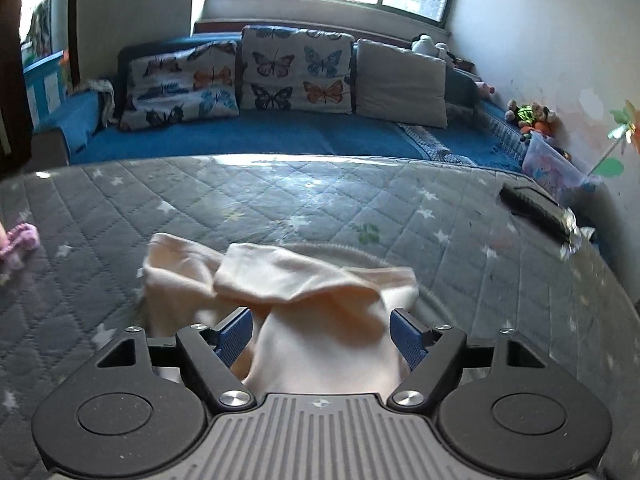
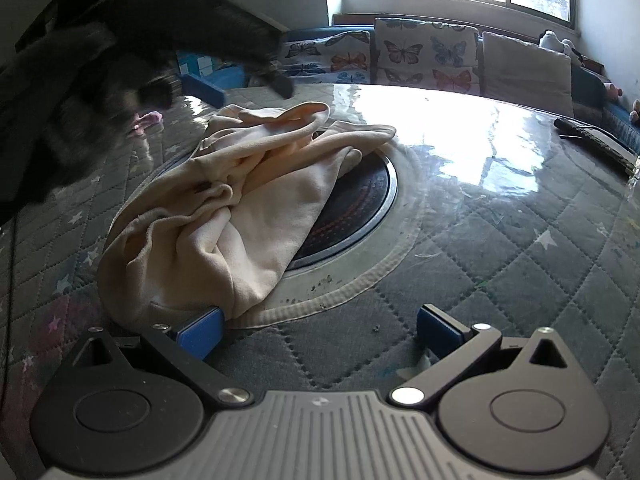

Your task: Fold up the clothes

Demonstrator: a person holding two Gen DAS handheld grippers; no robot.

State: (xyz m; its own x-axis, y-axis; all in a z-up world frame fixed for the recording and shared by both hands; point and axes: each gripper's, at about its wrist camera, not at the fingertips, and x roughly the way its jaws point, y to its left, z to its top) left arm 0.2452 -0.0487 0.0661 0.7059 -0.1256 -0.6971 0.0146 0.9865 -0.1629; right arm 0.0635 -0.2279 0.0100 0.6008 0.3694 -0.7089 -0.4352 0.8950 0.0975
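Observation:
A crumpled cream garment [image 2: 224, 208] lies on the quilted grey table cover [image 2: 520, 264], partly over a round dark hob inset [image 2: 352, 208]. In the left wrist view the garment [image 1: 304, 304] bunches up between my left gripper's blue pads; the left gripper [image 1: 322, 330] is open with cloth between its jaws, not clamped. My right gripper [image 2: 320, 330] is open and empty just in front of the garment's near edge, its left pad touching or nearly touching the cloth. The left gripper [image 2: 276, 80] shows as a dark blur above the garment's far side.
A black remote [image 1: 534, 208] lies at the table's right edge. A small pink item [image 1: 18, 244] lies at the left. Behind the table is a blue sofa [image 1: 260, 136] with butterfly cushions [image 1: 298, 70] and a toy bin [image 1: 554, 168] by the wall.

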